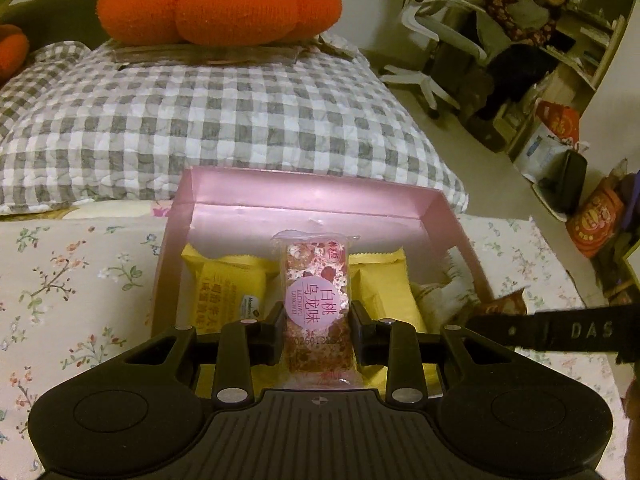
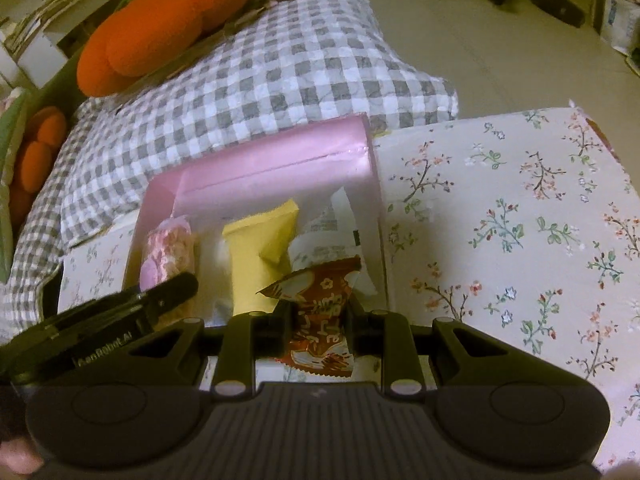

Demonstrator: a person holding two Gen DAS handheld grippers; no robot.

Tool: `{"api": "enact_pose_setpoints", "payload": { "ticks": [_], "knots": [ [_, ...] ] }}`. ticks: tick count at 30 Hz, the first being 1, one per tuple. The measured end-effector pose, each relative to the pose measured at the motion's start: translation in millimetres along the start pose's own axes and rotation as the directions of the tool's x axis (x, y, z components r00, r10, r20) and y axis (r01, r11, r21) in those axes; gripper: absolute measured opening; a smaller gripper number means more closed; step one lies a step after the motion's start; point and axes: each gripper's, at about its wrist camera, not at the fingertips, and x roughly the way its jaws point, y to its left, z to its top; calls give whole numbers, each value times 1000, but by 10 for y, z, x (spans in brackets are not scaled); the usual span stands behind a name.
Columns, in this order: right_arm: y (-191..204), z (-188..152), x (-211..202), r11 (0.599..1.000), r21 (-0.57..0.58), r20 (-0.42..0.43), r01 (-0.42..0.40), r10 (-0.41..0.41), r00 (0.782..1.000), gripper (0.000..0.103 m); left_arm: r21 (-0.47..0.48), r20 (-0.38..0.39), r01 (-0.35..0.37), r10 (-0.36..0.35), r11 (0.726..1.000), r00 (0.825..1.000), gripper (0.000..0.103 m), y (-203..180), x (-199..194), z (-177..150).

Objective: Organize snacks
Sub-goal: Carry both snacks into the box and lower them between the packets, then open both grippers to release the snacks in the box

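Snacks are pinched in both tools: left gripper [image 1: 316, 320] clamps the pink bar [image 1: 316, 300] lengthwise along its fingers, right gripper [image 2: 320, 320] clamps the brown packet [image 2: 320, 316]. Both hang above the pink box [image 1: 304, 196] (directly ahead, below), left over its middle.

floor [image 1: 472, 136]: pale, bare | office chair [image 1: 432, 40]: white | shelving [image 1: 596, 40]: cluttered | light: dim, warm

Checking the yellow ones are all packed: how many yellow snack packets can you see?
2, both in the pink box: one yellow packet left of the held pink bar, another right. More may be hidden.
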Motion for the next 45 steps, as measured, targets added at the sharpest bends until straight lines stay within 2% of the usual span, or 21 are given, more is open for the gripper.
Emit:
{"api": "enact_pose_setpoints", "payload": {
  "ticks": [9, 13, 16, 26, 30, 34, 37, 41, 45],
  "knots": [
    [30, -7, 66, 998, -40, 30, 44, -42, 999, 24, 15, 18, -17, 16, 1000, 1000, 30, 41, 38, -28],
    [30, 1, 25, 997, -48, 48, 55, -53, 997, 32, 33, 26, -18, 17, 999, 1000, 33, 33, -8, -11],
    [21, -1, -23, 996, -50, 68, 68, -64, 996, 36, 20, 30, -27, 27, 999, 999, 38, 69, -71, 9],
    [-15, -42, -200, 999, -12, 88, 45, -44, 995, 36, -7, 46, -52, 53, 999, 998, 38, 222, -408, 71],
    [28, -114, -267, 999, -10, 65, 32, -31, 997, 38, 1, 28, -75, 75, 997, 997, 38, 249, -605, 45],
    [107, -226, -331, 998, -40, 31, 49, -48, 998, 47, 4, -15, -103, 103, 995, 995, 39, 283, -796, -50],
    [171, -310, -369, 996, -64, 0, 57, -57, 998, 50, -5, -38, -111, 111, 994, 993, 45, 321, -949, -150],
    [267, -421, -474, 995, -84, -19, 60, -61, 998, 53, -16, -66, -113, 112, 993, 992, 47, 342, -1094, -302],
    [349, -523, -586, 994, -93, -49, 57, -61, 997, 58, -32, -97, -107, 103, 994, 990, 56, 321, -1194, -452]
  ]
}}
